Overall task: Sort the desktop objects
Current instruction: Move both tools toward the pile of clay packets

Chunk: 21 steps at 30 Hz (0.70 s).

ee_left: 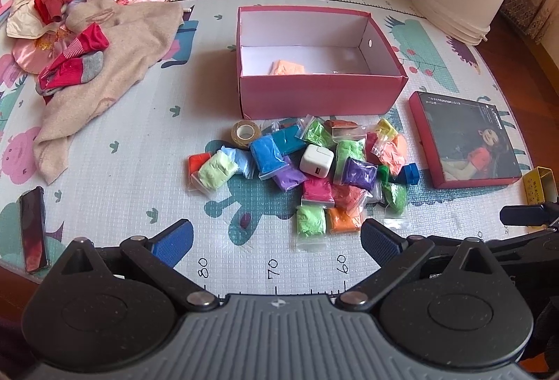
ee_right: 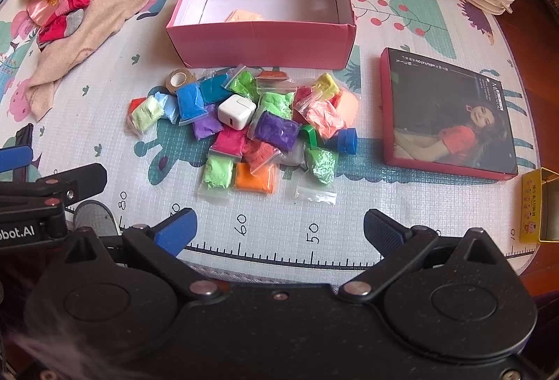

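Before the cardboard box [ee_right: 260, 43], crinkly clay bags [ee_right: 244, 125] lie heaped; both hand-held grippers [ee_left: 276, 240] [ee_right: 277, 229] gape wide.

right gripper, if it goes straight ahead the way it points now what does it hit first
Probably the orange clay bag at the near edge of the pile, on the mat. The right gripper is open and holds nothing. Depth is uncertain through the fisheye.

bright daylight | soft shadows | sharp centre | strong fisheye edge warping
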Each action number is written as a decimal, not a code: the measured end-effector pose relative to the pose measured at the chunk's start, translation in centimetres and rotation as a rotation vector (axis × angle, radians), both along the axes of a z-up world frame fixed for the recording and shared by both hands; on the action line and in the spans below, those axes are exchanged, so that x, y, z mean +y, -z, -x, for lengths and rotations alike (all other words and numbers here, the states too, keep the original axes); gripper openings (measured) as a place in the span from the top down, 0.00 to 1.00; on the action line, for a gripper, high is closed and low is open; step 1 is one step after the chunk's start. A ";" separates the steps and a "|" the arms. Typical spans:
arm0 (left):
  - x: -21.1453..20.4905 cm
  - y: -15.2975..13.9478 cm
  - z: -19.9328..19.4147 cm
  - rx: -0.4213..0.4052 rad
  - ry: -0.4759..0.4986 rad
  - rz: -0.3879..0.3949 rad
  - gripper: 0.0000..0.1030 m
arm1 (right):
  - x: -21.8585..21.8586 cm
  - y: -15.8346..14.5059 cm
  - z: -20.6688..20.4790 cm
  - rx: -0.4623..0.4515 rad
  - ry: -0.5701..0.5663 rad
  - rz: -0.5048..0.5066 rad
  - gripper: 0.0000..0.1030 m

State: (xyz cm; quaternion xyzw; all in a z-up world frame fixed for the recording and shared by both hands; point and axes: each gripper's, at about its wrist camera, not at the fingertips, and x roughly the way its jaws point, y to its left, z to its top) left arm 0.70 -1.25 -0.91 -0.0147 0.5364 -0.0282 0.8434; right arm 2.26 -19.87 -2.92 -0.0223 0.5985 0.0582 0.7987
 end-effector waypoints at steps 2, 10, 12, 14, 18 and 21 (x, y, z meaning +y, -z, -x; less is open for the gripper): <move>-0.1 0.0 0.0 0.000 0.001 0.002 0.00 | 0.0 0.1 0.0 0.002 0.001 0.001 0.01; -0.1 0.4 -0.3 0.006 -0.002 0.038 0.00 | -0.1 0.2 -0.1 0.014 0.007 0.007 0.01; -0.1 0.4 -0.4 0.006 0.000 0.046 0.00 | -0.2 0.3 -0.2 0.009 0.008 0.001 0.01; -0.1 0.5 -0.5 0.008 0.001 0.054 0.00 | -0.2 0.4 -0.3 0.008 0.010 -0.001 0.01; 0.0 1.0 -0.9 0.018 -0.004 0.069 0.00 | -0.4 0.8 -0.4 0.013 0.015 -0.006 0.01; 0.3 1.6 -1.3 0.030 -0.016 0.091 0.00 | -0.5 1.2 -0.8 0.026 0.024 -0.016 0.01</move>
